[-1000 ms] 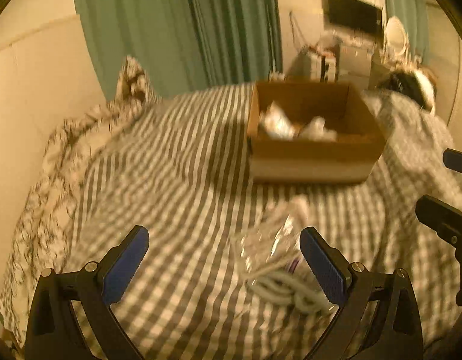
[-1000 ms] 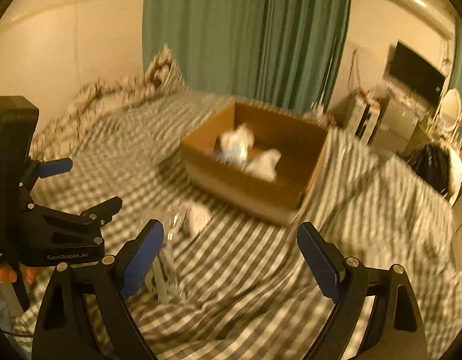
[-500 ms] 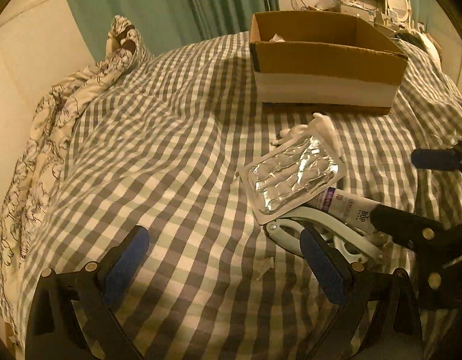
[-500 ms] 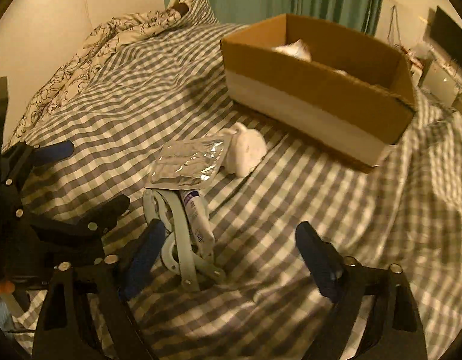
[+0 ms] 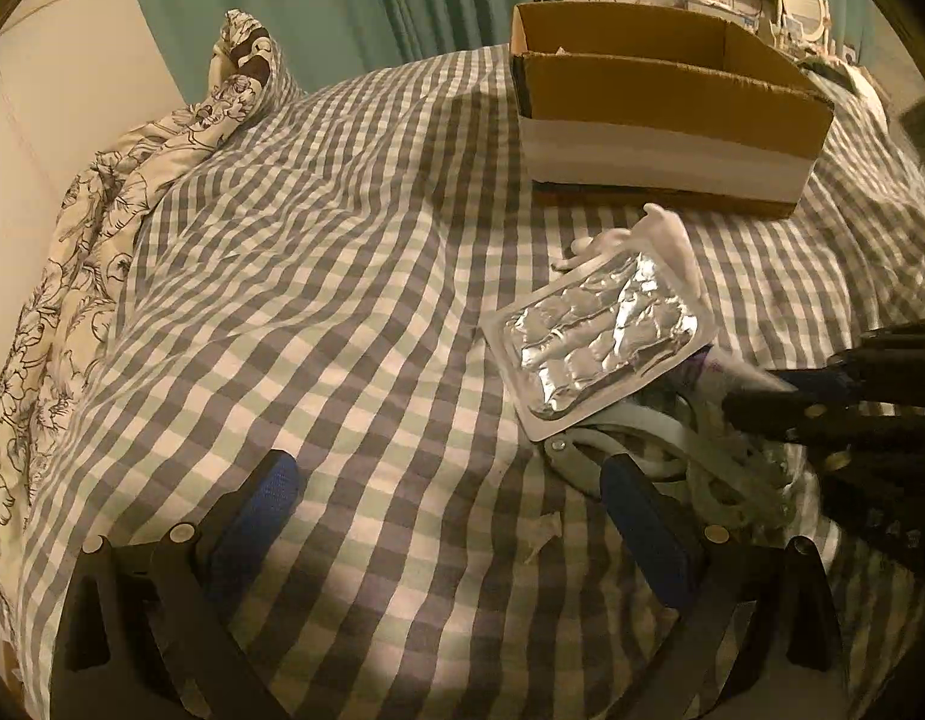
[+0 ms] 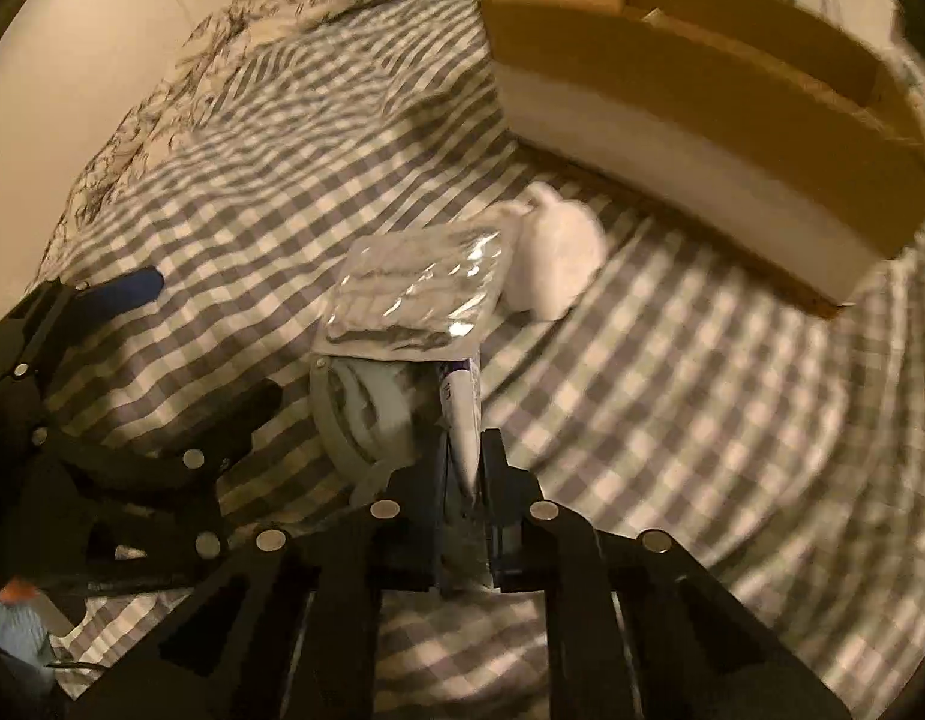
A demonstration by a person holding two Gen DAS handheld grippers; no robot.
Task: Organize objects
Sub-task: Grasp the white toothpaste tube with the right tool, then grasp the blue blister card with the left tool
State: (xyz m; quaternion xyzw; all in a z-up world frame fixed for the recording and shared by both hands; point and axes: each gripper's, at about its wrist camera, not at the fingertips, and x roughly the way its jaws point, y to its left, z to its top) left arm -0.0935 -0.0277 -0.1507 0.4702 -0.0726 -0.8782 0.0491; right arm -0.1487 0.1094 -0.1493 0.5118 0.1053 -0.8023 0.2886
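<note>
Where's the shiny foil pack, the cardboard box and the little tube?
foil blister pack (image 5: pixel 600 336), left wrist view, middle of its crinkled foil face.
cardboard box (image 5: pixel 666 120), left wrist view, its near side wall.
tube (image 6: pixel 462 414), right wrist view, white body just ahead of the right gripper (image 6: pixel 467 483) pinching it.

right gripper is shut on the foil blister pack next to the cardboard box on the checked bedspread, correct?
Not quite. The right gripper is shut on the small white tube, not the foil blister pack. In the right wrist view the pack lies loose over the tube's far end, ahead of the fingers. The rest holds: the pile sits near the cardboard box on the checked bedspread.
</note>
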